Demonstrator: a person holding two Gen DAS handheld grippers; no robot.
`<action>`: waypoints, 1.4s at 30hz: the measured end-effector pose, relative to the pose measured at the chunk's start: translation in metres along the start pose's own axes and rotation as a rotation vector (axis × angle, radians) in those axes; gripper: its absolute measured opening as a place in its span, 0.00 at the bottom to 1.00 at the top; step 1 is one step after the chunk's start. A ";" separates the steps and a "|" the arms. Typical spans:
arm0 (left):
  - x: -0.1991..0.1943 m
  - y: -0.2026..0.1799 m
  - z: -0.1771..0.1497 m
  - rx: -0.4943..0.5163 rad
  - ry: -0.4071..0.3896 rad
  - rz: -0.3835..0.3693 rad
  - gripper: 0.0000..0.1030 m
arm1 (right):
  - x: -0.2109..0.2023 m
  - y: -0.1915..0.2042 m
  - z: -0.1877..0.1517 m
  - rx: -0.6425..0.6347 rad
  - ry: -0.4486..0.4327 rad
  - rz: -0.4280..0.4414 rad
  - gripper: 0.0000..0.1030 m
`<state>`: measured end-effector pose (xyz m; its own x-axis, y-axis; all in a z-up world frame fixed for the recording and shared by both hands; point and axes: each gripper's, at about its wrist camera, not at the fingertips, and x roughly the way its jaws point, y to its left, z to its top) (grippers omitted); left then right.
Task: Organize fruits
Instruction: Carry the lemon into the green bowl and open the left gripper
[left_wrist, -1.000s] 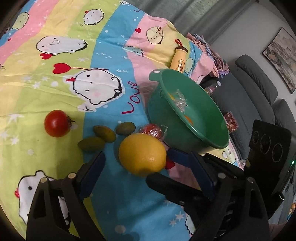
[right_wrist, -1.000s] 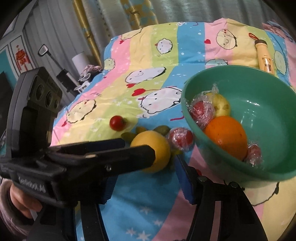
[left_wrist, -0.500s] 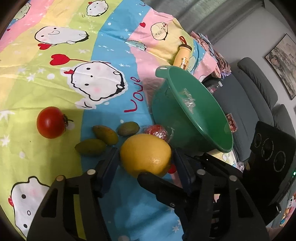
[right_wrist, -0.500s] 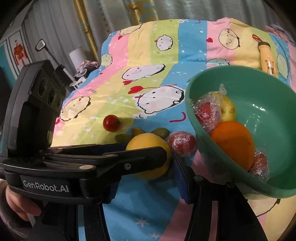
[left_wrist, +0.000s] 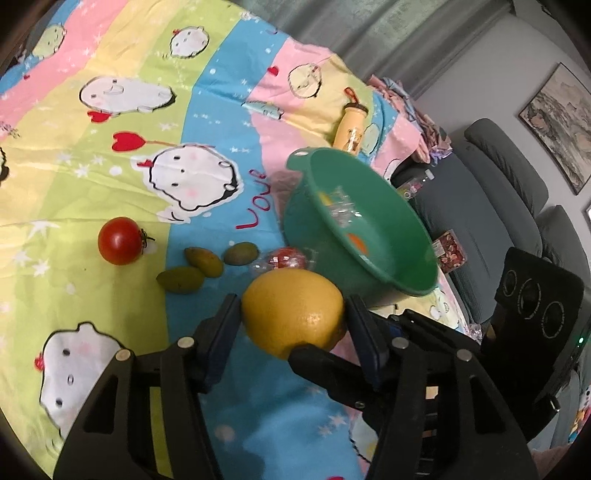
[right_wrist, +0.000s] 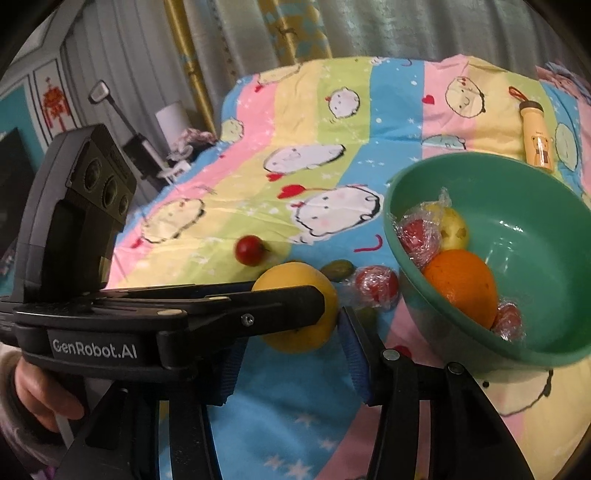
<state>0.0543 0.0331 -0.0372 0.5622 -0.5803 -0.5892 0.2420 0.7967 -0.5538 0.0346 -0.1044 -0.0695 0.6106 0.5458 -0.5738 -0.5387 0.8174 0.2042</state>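
Observation:
My left gripper (left_wrist: 291, 317) is shut on a large yellow citrus fruit (left_wrist: 293, 312) and holds it just above the cloth, next to the green bowl (left_wrist: 369, 266). The fruit also shows in the right wrist view (right_wrist: 295, 295), between the left gripper's fingers (right_wrist: 258, 314). My right gripper (right_wrist: 291, 354) is open and empty, just behind the left one. The bowl (right_wrist: 535, 206) holds an orange (right_wrist: 461, 288), a yellow fruit and wrapped red fruits. On the cloth lie a tomato (left_wrist: 120, 240), three small green fruits (left_wrist: 207, 264) and a wrapped red fruit (left_wrist: 286, 258).
A yellow bottle (left_wrist: 351, 127) lies on the patterned cloth (left_wrist: 110, 147) beyond the bowl. A grey sofa (left_wrist: 498, 206) stands past the cloth's right edge. Curtains and a lamp (right_wrist: 170, 114) are at the far side.
My left gripper moved forward around the yellow fruit, closed on it and lifted it slightly. The right gripper stayed open close behind.

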 end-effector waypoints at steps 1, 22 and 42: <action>-0.003 -0.004 -0.001 0.006 -0.005 0.001 0.56 | -0.005 0.001 -0.001 -0.001 -0.010 0.002 0.49; 0.036 -0.103 0.034 0.188 0.023 -0.071 0.56 | -0.085 -0.056 0.006 0.086 -0.192 -0.101 0.49; 0.111 -0.119 0.050 0.127 0.153 -0.155 0.70 | -0.083 -0.112 0.007 0.152 -0.142 -0.231 0.51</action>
<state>0.1274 -0.1173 -0.0075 0.3867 -0.7082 -0.5908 0.4185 0.7056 -0.5719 0.0483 -0.2401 -0.0390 0.7873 0.3542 -0.5046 -0.2900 0.9350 0.2040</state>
